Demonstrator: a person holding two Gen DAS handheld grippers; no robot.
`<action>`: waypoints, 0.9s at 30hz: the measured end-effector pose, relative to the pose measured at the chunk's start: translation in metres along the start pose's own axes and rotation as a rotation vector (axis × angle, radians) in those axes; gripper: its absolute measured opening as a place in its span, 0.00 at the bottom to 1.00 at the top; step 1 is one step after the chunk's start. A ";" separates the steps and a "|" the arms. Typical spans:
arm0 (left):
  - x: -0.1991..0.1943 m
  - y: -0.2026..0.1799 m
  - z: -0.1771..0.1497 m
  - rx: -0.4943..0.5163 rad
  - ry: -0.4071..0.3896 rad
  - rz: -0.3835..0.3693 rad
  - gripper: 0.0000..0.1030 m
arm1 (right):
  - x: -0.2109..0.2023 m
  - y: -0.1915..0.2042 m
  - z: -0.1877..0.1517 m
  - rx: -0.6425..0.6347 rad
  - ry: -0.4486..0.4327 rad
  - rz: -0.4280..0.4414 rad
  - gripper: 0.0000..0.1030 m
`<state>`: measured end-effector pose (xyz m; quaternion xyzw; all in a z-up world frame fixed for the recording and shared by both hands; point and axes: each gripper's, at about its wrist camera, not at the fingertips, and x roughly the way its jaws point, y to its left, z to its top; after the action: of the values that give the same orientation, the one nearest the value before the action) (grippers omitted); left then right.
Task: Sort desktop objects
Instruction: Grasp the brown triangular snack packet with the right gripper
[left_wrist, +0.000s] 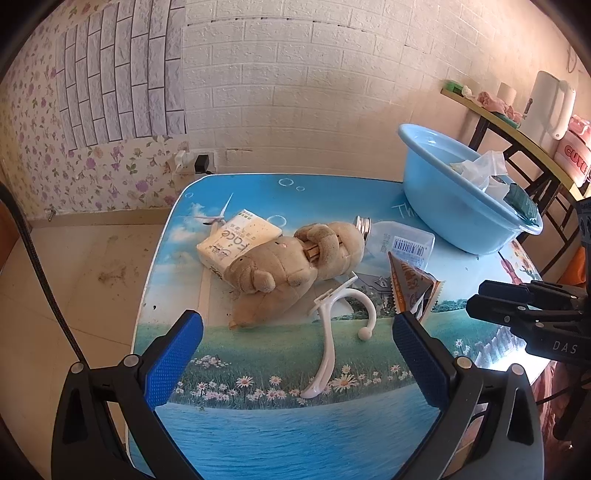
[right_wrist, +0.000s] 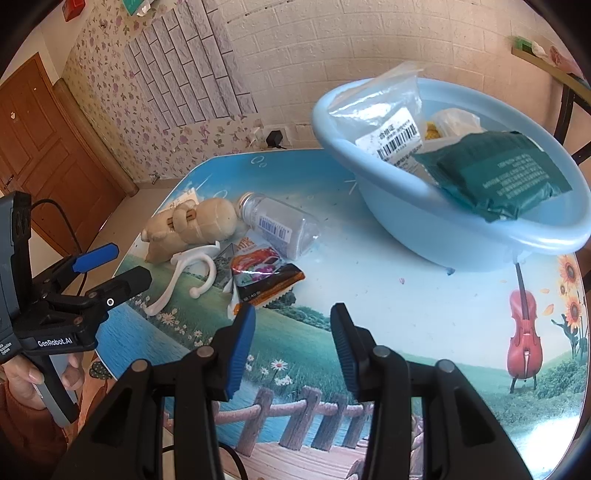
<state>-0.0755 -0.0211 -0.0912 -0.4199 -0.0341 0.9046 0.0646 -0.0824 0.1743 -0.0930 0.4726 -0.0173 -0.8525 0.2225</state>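
A tan plush bear (left_wrist: 284, 271) lies on the picture-printed table (left_wrist: 295, 424), over a tissue pack (left_wrist: 236, 242). Beside it lie a clear bottle (left_wrist: 400, 240), a snack wrapper (left_wrist: 412, 284) and a white plastic hook (left_wrist: 332, 332). My left gripper (left_wrist: 295, 350) is open and empty, just short of the hook. My right gripper (right_wrist: 291, 343) is open and empty over the table, near the wrapper (right_wrist: 266, 273). The bear (right_wrist: 192, 225), bottle (right_wrist: 277, 225) and hook (right_wrist: 184, 273) also show in the right wrist view. The blue basin (right_wrist: 461, 229) holds a green packet (right_wrist: 498, 173) and a clear bag (right_wrist: 384, 110).
The basin (left_wrist: 454, 218) stands at the table's far right. A shelf (left_wrist: 517, 125) with rolls and jars is behind it. The brick-pattern wall lies beyond the table, the floor to the left. The left gripper (right_wrist: 96, 273) shows at the left in the right wrist view.
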 end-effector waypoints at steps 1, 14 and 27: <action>0.000 0.000 -0.001 0.001 0.001 0.000 1.00 | 0.001 0.000 0.000 0.000 0.004 -0.001 0.41; 0.016 -0.010 -0.011 0.057 0.041 -0.022 0.92 | 0.016 0.013 0.012 -0.037 0.013 0.034 0.41; 0.027 -0.021 -0.017 0.126 0.042 -0.008 0.13 | 0.047 0.029 0.024 -0.093 0.054 0.018 0.45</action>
<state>-0.0782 0.0041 -0.1198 -0.4339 0.0224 0.8956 0.0952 -0.1126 0.1258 -0.1101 0.4843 0.0241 -0.8374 0.2523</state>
